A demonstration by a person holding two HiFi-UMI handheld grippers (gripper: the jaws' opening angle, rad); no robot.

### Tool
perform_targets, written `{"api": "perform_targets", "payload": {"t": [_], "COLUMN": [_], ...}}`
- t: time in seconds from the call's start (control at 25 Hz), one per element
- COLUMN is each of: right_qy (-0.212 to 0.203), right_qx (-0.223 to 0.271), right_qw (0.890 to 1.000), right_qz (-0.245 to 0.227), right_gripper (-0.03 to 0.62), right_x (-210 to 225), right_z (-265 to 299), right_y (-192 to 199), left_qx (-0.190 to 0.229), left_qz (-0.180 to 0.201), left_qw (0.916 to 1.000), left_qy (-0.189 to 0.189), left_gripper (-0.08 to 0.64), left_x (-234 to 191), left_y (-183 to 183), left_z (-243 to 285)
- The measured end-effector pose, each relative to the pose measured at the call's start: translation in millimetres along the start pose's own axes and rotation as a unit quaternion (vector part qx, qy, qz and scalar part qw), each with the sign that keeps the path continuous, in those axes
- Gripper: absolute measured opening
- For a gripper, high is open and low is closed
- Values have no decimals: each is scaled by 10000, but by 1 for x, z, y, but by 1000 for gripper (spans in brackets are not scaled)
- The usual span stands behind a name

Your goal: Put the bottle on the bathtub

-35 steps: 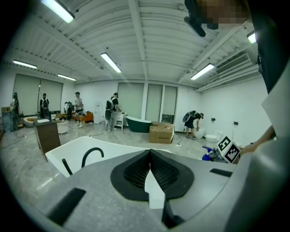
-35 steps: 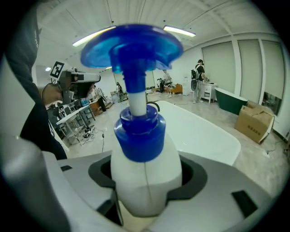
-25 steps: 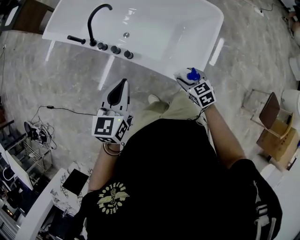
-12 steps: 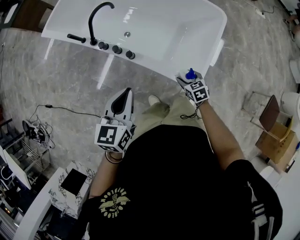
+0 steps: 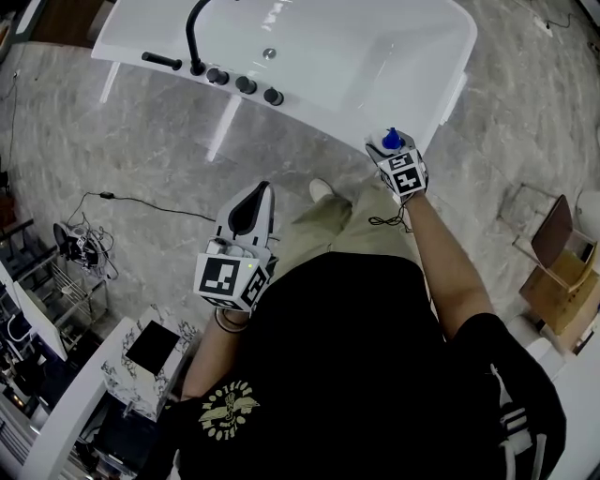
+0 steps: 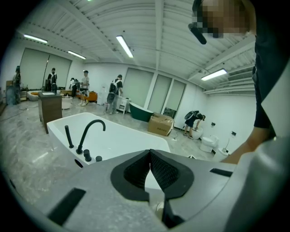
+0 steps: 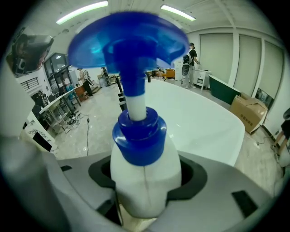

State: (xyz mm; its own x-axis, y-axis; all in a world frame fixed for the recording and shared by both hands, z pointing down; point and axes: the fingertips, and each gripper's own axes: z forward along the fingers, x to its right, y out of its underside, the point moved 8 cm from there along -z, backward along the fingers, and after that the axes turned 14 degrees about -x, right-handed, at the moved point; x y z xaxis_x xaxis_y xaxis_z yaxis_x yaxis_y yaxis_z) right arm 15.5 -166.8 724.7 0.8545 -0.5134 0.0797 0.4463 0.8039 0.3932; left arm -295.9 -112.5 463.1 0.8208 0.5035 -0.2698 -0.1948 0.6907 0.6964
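Observation:
A white pump bottle (image 7: 142,179) with a blue cap and pump head (image 5: 392,140) stands upright in my right gripper (image 5: 394,150), whose jaws are shut on its body. That gripper is just short of the near right corner of the white bathtub (image 5: 412,84). The tub (image 7: 204,122) fills the space behind the bottle in the right gripper view. My left gripper (image 5: 248,202) hangs lower over the floor, shut, with nothing in it (image 6: 150,161). The tub (image 6: 115,138) lies ahead of the left gripper.
A black arched faucet (image 5: 195,28) with several black knobs (image 5: 246,85) sits on the tub's near rim. A black cable (image 5: 122,199) runs over the marble floor at left. A wooden stand (image 5: 553,253) is at right. People stand in the far room (image 6: 115,93).
My right gripper with the bottle has moved forward toward the tub's corner. The view has shifted so the tub sits closer. The left gripper stayed shut and low.

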Motion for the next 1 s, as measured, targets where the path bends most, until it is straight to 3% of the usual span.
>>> {"api": "perform_targets", "payload": {"t": [0.28, 0.64, 1.0], "right_qy": [105, 102, 11], "right_qx": [-93, -121, -105], "right_qw": [9995, 9994, 9990], "right_qz": [-282, -295, -441], "right_gripper": [273, 273, 273], "right_x": [-7, -1, -5], "right_z": [18, 39, 45], "right_y": [9, 12, 15], "left_qx": [-73, -219, -142], "left_qz": [-3, -82, -50], "left_qw": [10000, 9997, 9999], "left_qy": [-25, -108, 43], "left_gripper": [9, 9, 9], "left_x": [5, 5, 8], "left_y": [3, 13, 12], "left_z": [-3, 2, 3]}}
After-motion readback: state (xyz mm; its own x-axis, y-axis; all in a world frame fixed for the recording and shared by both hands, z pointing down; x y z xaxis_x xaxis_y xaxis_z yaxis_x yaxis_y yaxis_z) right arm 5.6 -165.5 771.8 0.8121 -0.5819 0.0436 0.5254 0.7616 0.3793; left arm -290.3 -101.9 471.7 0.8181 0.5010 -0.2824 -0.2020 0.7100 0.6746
